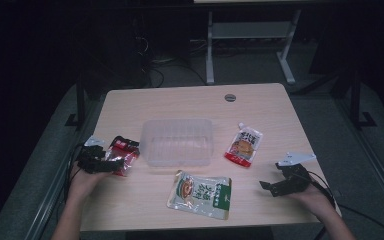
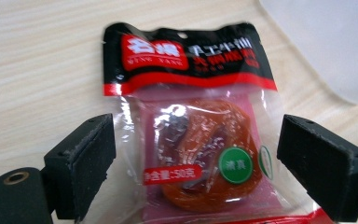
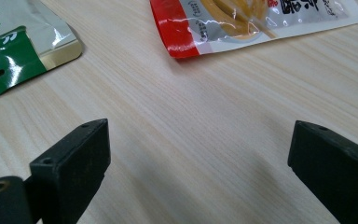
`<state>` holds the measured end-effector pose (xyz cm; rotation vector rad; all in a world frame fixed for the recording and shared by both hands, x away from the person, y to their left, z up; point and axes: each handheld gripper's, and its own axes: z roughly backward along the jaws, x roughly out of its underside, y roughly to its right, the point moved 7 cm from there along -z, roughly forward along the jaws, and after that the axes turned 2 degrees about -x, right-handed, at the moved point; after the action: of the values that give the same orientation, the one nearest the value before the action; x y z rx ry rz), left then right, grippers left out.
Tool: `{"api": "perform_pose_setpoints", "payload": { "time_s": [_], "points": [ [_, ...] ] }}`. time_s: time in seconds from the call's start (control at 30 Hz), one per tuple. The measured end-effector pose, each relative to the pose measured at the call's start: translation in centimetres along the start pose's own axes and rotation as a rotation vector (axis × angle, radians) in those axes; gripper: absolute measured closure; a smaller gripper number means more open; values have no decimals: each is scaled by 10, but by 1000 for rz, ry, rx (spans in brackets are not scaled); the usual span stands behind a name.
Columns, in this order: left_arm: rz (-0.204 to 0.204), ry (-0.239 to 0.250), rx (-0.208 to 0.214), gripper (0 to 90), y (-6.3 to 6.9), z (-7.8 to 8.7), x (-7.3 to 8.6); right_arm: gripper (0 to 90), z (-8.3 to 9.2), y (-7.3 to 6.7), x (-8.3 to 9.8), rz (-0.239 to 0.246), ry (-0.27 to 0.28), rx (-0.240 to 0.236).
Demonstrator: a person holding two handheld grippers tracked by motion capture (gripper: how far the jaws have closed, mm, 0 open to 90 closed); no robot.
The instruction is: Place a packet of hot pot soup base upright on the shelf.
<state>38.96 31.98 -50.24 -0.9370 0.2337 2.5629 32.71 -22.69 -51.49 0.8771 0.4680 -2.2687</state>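
left hand-held gripper [image 2: 196, 158] jaws wide, straddling red snack packet [image 2: 191, 126].

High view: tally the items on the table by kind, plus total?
Snack packets: 3 – red-and-black packet at the left tool, green-and-white pouch, red-and-white spouted pouch
Clear plastic container: 1
Total: 4

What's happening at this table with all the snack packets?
A person sits at a wooden table with a handheld gripper in each hand. The left gripper stands open around a red-and-black snack packet lying beside a clear plastic tub, not pressing on it. The right gripper is open over bare tabletop. A green-and-white pouch and a red-and-white spouted pouch lie nearby.
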Motion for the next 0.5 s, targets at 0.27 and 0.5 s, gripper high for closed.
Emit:
{"api": "perform_pose_setpoints", "payload": {
  "time_s": [0.27, 0.5],
  "points": [
    [-39, -37, -39, 105, 6, -9, 2, 53, 0, 0, 1, -4, 1, 2],
    [28, -29, -26, 111, 3, -12, 7, 54, 0, 0, 0, -3, -2, 3]
  ]
}}
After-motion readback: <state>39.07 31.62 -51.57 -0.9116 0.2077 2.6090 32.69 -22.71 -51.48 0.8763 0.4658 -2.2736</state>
